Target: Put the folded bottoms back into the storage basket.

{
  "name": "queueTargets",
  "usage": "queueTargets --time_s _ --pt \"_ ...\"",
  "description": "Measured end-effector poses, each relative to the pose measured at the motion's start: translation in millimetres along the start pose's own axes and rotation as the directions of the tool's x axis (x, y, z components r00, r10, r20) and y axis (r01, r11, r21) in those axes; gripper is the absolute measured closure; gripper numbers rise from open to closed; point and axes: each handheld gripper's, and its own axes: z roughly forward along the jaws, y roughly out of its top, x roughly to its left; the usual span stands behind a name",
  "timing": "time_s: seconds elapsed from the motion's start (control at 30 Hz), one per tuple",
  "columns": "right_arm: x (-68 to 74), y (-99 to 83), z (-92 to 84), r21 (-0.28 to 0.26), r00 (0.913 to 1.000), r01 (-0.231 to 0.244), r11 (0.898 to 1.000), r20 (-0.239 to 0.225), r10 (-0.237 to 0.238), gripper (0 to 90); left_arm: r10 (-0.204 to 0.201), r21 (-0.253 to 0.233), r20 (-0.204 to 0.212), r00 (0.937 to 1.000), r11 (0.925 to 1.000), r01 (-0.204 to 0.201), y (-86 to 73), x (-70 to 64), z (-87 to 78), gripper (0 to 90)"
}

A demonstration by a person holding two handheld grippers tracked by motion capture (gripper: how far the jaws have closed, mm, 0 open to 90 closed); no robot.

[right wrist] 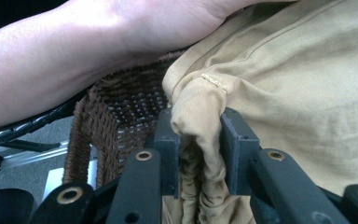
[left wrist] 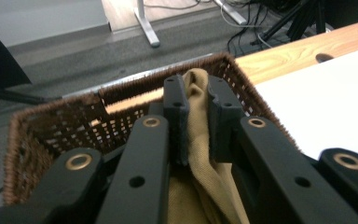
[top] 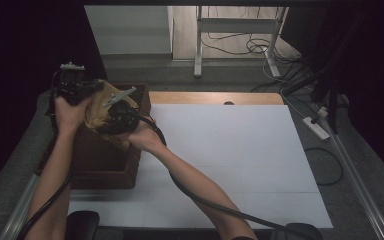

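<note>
Cloth (top: 97, 111), tan, pinched in both left tool (left wrist: 196, 116) and right tool (right wrist: 200, 149) above the wicker basket (top: 107, 165); next, probably carry it to the white worktop (top: 230, 150).

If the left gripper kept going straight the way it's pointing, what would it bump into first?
Probably the far woven wall of the dark brown wicker basket. The left gripper, shut on the mustard-yellow cloth, points at that rim, with grey floor beyond. Depth is hard to judge.
</note>
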Motion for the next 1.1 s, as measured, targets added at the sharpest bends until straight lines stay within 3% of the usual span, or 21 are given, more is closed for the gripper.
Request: queueTargets --time_s 0.47,0.63,0.7,0.73,0.87,1.1 --pt "-8.4 -31.6 28.9 0.09 0.9991 -0.042 0.995 0.011 0.042 70.8 -0.014 0.079 0.01 0.9998 0.9968 0.014 -34.3 3.2 38.6 79.0" --pt "-6.6 -37.7 35.0 0.097 0.9994 -0.027 0.995 0.023 0.025 66.2 -0.055 0.096 0.022 0.9982 0.994 0.053 -38.4 10.0 40.5 76.9" --pt "-4.4 -36.6 36.8 0.097 0.9994 -0.023 0.995 0.026 0.021 54.4 -0.07 0.108 -0.008 0.9975 0.9917 0.071 -38.1 13.3 40.3 66.8" --pt "-3.9 -35.3 37.7 0.094 0.9993 -0.034 0.995 0.021 0.032 47.6 -0.083 0.108 -0.01 0.9965 0.9907 0.083 -38.0 15.7 39.7 56.6" --pt "-2.7 -28.5 34.6 0.062 0.998 -0.044 0.997 0.047 0.041 35.5 -0.15 0.108 -0.033 0.9881 0.9824 0.153 -37.4 26.1 34.5 31.8" --pt "-8.6 -29.1 28.0 0.056 0.995 -0.074 0.996 0.072 0.07 24.1 -0.166 0.133 -0.013 0.986 0.9771 0.166 -42.3 30.3 31.8 19.9"
